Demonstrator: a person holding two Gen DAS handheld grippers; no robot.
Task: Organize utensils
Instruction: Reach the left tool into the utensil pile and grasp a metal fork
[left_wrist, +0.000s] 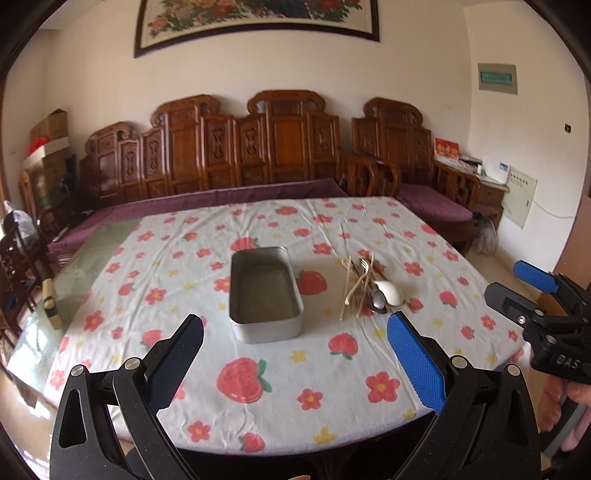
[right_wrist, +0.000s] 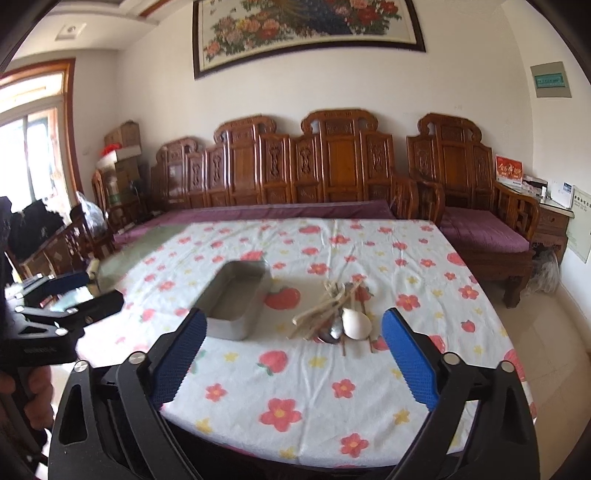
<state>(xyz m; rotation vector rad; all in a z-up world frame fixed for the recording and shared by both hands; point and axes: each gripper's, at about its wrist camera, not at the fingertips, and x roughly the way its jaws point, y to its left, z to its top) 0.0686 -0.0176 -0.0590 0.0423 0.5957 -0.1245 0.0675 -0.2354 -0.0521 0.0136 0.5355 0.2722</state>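
An empty metal tray (left_wrist: 264, 291) (right_wrist: 236, 295) sits mid-table on a flowered cloth. To its right lies a pile of utensils (left_wrist: 365, 288) (right_wrist: 332, 314): pale chopsticks, a fork, metal spoons and a white ceramic spoon (left_wrist: 389, 291) (right_wrist: 356, 323). My left gripper (left_wrist: 295, 343) hangs open over the near part of the table, short of the tray. My right gripper (right_wrist: 293, 339) is open too, nothing between its fingers, hovering before the utensil pile. Each gripper shows at the edge of the other's view: the right gripper (left_wrist: 513, 284) and the left gripper (right_wrist: 92, 288).
The table with the flowered cloth (left_wrist: 295, 398) has bare glass on its left side (left_wrist: 88, 258). A carved wooden bench with purple cushions (left_wrist: 258, 155) runs behind it. Boxes stand at the back left (left_wrist: 51, 129), and a side table (left_wrist: 491, 184) at the right.
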